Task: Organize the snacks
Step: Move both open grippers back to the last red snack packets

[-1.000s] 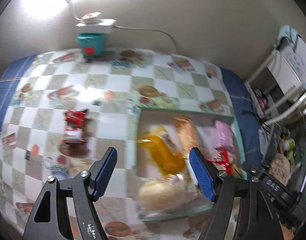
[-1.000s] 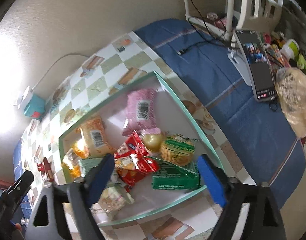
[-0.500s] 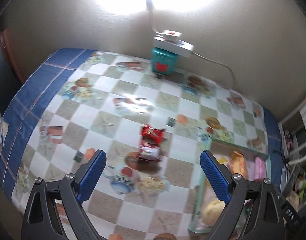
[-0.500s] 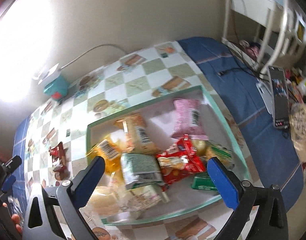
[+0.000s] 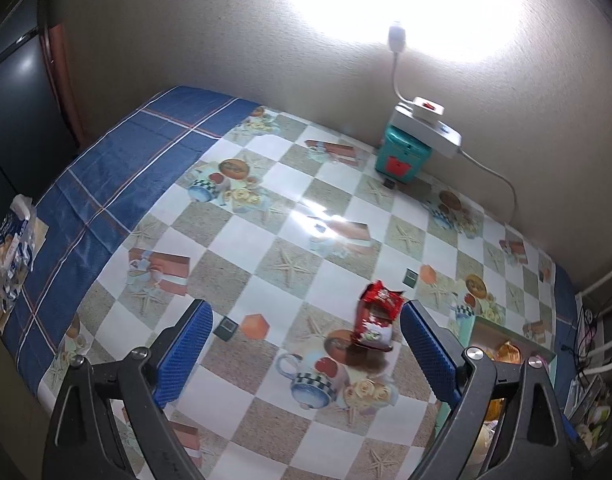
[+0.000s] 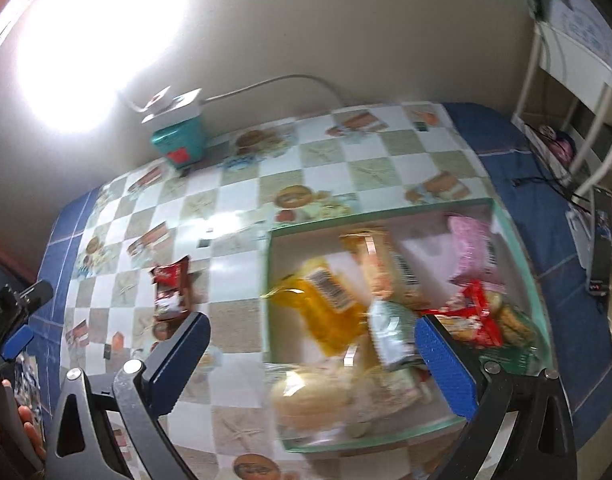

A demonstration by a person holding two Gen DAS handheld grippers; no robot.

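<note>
On the checkered tablecloth: one red snack packet, lying flat and alone, left of the green-rimmed box and apart from it; same packet in the right wrist view. Left gripper: fingers spread wide, holding nothing, raised above the cloth with the red packet just inside its right finger. Right gripper: fingers likewise spread wide and empty, raised over the near-left corner of the box. Box contents, blurred: yellow packet, pink packet, red packet, pale green packet, round pale bun in clear wrap; others indistinct. At the wall: teal container with a white power strip on top. On the blue border at far left: a blue-and-white wrapper.
</note>
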